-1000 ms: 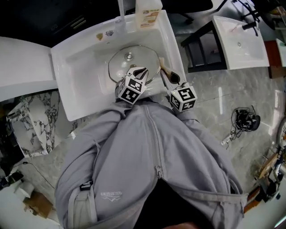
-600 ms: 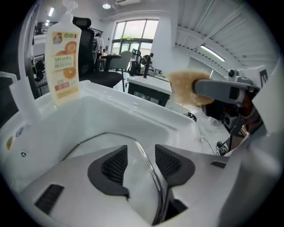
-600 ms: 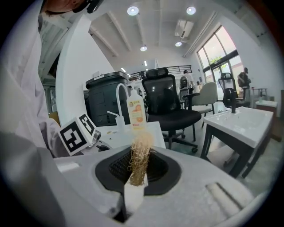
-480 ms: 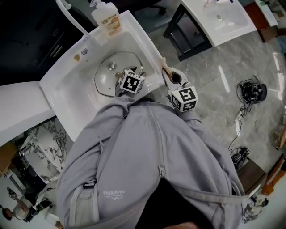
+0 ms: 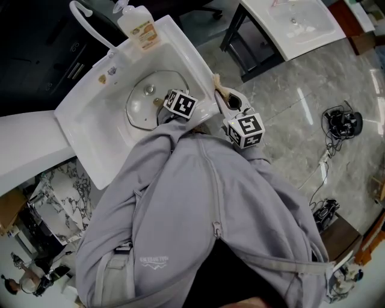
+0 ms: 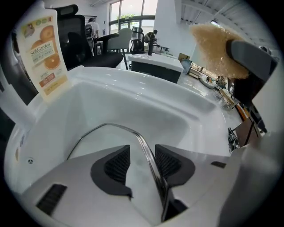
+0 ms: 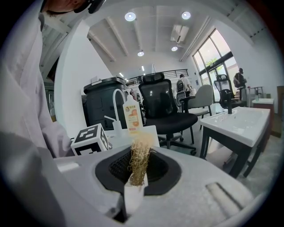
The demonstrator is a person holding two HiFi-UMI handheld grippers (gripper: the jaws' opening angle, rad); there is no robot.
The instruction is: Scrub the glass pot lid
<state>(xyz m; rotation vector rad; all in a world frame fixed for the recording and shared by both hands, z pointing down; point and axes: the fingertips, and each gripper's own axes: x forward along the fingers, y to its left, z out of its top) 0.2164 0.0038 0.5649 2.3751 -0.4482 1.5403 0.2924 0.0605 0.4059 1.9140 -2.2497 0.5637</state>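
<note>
The glass pot lid [image 5: 146, 98] lies in the white sink basin [image 5: 102, 120], knob up. My left gripper [image 5: 170, 101] points steeply down at the lid's near edge. In the left gripper view its jaws have just been opening and stand open [image 6: 142, 162], and the lid's metal rim [image 6: 147, 150] runs between the pads without being squeezed. My right gripper [image 5: 233, 109] hovers by the sink's right rim, shut on a fibre brush [image 5: 221, 90]. The brush bristles [image 7: 140, 157] stick up between the right gripper's pads [image 7: 138, 172], and the brush head [image 6: 214, 46] also shows at the upper right.
A soap bottle [image 5: 137, 27] stands at the sink's back corner beside a curved faucet [image 5: 90, 18]. A second sink on a dark frame [image 5: 289, 18] is to the right. Office chairs [image 7: 164, 111] stand beyond. Cables [image 5: 340, 123] lie on the marble floor.
The left gripper has sunk and tilted down onto the lid's near edge. The right gripper with the brush has shifted sideways a little. The head view has swung, so the sink now sits further left.
</note>
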